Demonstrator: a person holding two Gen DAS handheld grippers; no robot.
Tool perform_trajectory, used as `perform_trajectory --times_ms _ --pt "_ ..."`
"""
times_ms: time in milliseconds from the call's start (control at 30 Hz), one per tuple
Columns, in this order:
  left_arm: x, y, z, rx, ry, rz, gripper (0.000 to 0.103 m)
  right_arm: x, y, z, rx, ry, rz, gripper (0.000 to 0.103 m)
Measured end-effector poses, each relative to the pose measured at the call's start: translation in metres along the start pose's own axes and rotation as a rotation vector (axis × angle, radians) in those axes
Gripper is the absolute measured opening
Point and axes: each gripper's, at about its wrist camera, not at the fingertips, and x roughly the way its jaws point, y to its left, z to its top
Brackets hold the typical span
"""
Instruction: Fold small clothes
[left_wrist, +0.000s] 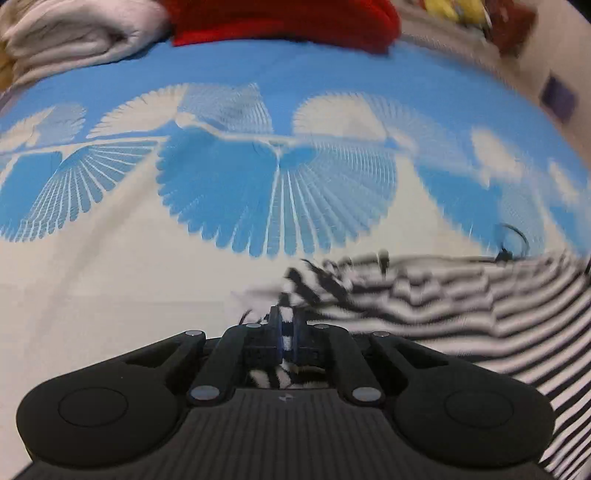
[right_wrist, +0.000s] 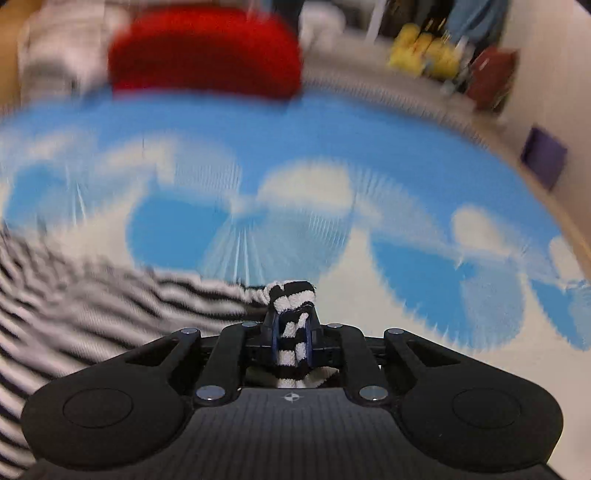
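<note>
Both claws grip corners of a black-and-white striped garment (left_wrist: 461, 314) spread on the blue-and-white bedspread (left_wrist: 110, 295), left claw (left_wrist: 287, 325) and right claw (right_wrist: 292, 325) clamped on fabric, its folding apparently barely begun.

surface: bed sheet (left_wrist: 110, 280), cream with blue fan print | on it: black-and-white striped garment (left_wrist: 461, 302) near; red cushion (left_wrist: 280, 22), pale bundled cloth (left_wrist: 74, 33) at far edge

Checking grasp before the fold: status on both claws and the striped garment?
Left claw shut on striped garment. Right claw shut on a bunched striped edge. Garment lies on blue-and-white bedspread. Red cushion far off, nothing in the way.
</note>
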Motion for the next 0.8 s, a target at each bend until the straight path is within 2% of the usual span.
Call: perform_trajectory --times_ms 33,100,133,167,200,233,267,300,367,400,467,533,600,667,733,800 --pt "-0.009 0.003 0.005 -0.032 -0.047 -0.017 0.005 0.005 0.002 -0.001 -0.011 0.015 -0.026 0.013" --pt "-0.021 0.005 0.009 -0.057 -0.130 -0.036 0.005 -0.005 -0.002 0.004 0.033 -0.060 -0.037 0.013" --pt "-0.018 0.003 0.008 -0.042 -0.120 -0.012 0.005 -0.013 -0.005 0.007 0.073 -0.122 -0.027 0.013" --pt "-0.009 0.000 0.005 -0.018 -0.065 0.021 0.005 -0.015 -0.004 0.009 0.092 -0.147 -0.020 0.016" --pt "0.004 -0.003 0.000 0.001 0.020 0.037 0.005 -0.010 -0.004 0.006 0.093 -0.127 -0.010 0.018" --pt "0.015 -0.005 -0.006 0.015 0.104 0.024 0.006 0.003 -0.001 0.000 0.088 -0.026 0.021 0.024" --pt "0.015 -0.008 -0.010 0.038 0.112 0.025 0.006 0.018 0.001 -0.006 0.087 0.089 0.068 0.022" --pt "0.007 -0.011 -0.009 0.062 0.084 0.042 0.010 0.026 0.005 -0.015 0.061 0.159 0.066 0.022" --pt "-0.015 -0.007 -0.004 0.056 0.014 0.048 0.024 0.011 0.004 -0.013 0.026 0.103 0.018 0.028" --pt "-0.029 -0.001 -0.002 0.032 -0.020 0.032 0.034 -0.002 -0.007 -0.008 0.097 0.064 0.033 0.030" --pt "-0.052 0.012 -0.004 -0.002 -0.028 0.005 0.036 -0.030 -0.031 -0.005 0.262 0.002 0.087 0.038" --pt "-0.079 0.024 -0.007 -0.008 -0.005 0.027 0.036 -0.057 -0.050 -0.009 0.357 -0.014 0.132 0.042" --pt "-0.110 0.039 -0.017 -0.025 -0.030 0.025 0.036 -0.084 -0.062 -0.017 0.366 -0.004 0.169 0.043" --pt "-0.137 0.056 -0.036 -0.088 -0.055 0.000 0.036 -0.107 -0.067 -0.032 0.342 0.009 0.192 0.048" --pt "-0.147 0.075 -0.059 -0.167 -0.039 -0.048 0.036 -0.126 -0.071 -0.056 0.330 0.040 0.210 0.051" --pt "-0.137 0.087 -0.082 -0.218 0.020 -0.096 0.036 -0.125 -0.074 -0.077 0.348 0.089 0.218 0.052"
